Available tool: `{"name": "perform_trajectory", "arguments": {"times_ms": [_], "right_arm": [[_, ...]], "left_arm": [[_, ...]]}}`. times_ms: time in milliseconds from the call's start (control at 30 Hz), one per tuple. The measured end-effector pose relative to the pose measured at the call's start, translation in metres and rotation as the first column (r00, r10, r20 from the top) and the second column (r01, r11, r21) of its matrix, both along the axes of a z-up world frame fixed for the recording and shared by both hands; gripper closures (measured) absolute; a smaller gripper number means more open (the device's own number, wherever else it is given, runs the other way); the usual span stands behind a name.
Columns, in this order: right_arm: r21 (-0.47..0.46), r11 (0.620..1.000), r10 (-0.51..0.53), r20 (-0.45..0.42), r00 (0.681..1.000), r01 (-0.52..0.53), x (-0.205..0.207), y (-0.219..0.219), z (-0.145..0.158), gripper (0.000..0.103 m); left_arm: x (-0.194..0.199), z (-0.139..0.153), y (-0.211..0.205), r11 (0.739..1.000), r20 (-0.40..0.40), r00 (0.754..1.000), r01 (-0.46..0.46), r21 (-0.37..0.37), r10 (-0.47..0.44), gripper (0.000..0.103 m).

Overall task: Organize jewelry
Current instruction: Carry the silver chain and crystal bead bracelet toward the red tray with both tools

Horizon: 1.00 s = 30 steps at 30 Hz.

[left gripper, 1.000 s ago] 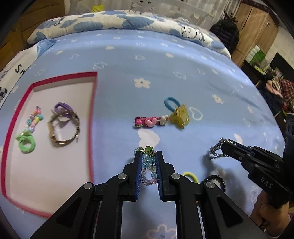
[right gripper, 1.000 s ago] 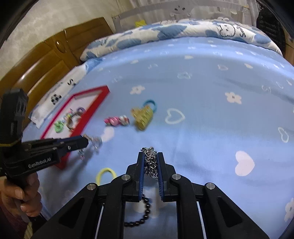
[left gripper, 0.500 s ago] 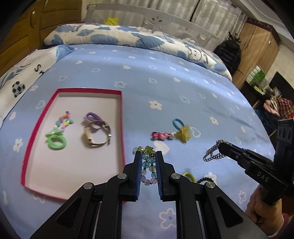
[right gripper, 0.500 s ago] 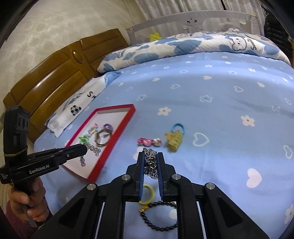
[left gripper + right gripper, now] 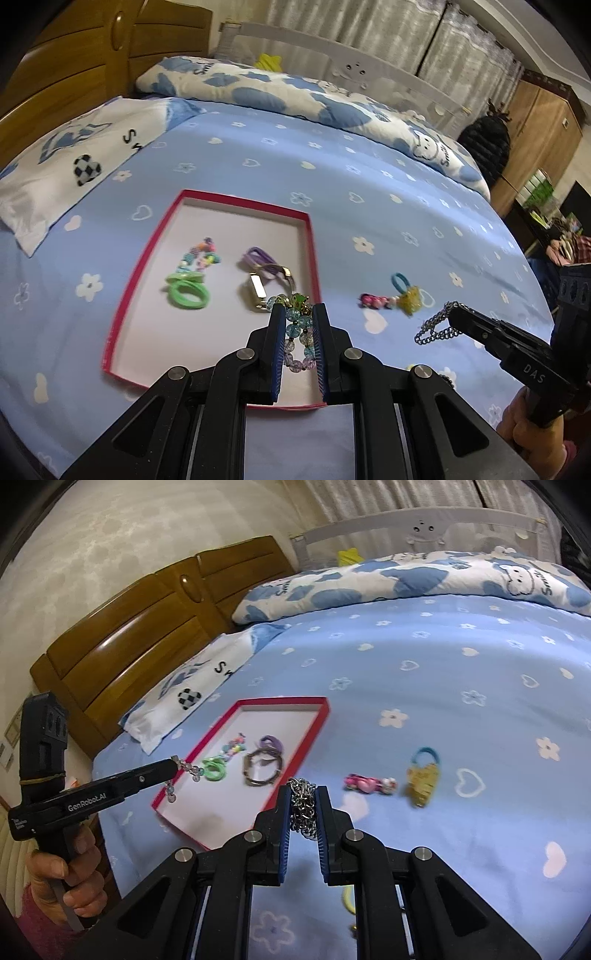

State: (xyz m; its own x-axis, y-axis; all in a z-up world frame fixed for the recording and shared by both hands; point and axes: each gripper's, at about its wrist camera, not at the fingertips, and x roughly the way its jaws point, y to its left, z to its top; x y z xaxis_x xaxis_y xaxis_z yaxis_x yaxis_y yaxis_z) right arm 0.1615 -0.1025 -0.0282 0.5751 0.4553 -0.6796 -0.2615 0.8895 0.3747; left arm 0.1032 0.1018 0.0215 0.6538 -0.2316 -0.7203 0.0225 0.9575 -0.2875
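Observation:
My left gripper [image 5: 298, 314] is shut on a blue and clear beaded bracelet [image 5: 297, 325] and holds it above the near right part of the red-rimmed white tray [image 5: 140, 266]. My right gripper [image 5: 302, 794] is shut on a silver chain [image 5: 303, 806], raised over the bed right of the tray [image 5: 284, 700]. The chain also shows in the left wrist view [image 5: 436, 326]. In the tray lie a green hair tie [image 5: 186, 293], a colourful bead string [image 5: 201, 256], a purple hair tie [image 5: 256, 256] and a metal watch bracelet [image 5: 264, 286].
On the blue bedsheet right of the tray lie a pink hair clip [image 5: 369, 783] and a yellow clip with a blue hair tie [image 5: 424, 775]. A yellow hair tie [image 5: 347, 899] lies below my right gripper. Pillows and a wooden headboard [image 5: 140, 638] stand behind.
Both grippers have risen and drawn back from the bedsheet with their jewelry. My left gripper has moved left, over the tray's near right part. The tray looks smaller and farther.

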Motion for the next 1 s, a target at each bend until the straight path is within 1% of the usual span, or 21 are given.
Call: {"name": "perform_trajectory", "arguments": {"times_ms": [300,667,867,1000], "right_arm": [[0.034,0.997,0.070,0.001,0.998,-0.070,0.015,0.037,0.002,0.091],[0.062,0.988,0.144,-0.008,0.990,-0.143,0.035,0.085,-0.008,0.091],[0.068,0.983,0.174,-0.019,0.984,-0.173,0.046,0.106,-0.017,0.091],[0.060,0.981,0.187,-0.055,0.981,-0.183,0.053,0.118,-0.034,0.091]], "left_arm": [[-0.003,-0.006,0.024,0.998,-0.011,0.998,-0.058,-0.005,0.058,0.090],[0.014,-0.019,0.050,0.994,-0.032,0.994,-0.107,-0.001,0.107,0.090],[0.028,-0.033,0.061,0.992,-0.050,0.991,-0.124,0.002,0.124,0.090],[0.039,-0.048,0.065,0.992,-0.075,0.989,-0.129,0.002,0.128,0.090]]}}
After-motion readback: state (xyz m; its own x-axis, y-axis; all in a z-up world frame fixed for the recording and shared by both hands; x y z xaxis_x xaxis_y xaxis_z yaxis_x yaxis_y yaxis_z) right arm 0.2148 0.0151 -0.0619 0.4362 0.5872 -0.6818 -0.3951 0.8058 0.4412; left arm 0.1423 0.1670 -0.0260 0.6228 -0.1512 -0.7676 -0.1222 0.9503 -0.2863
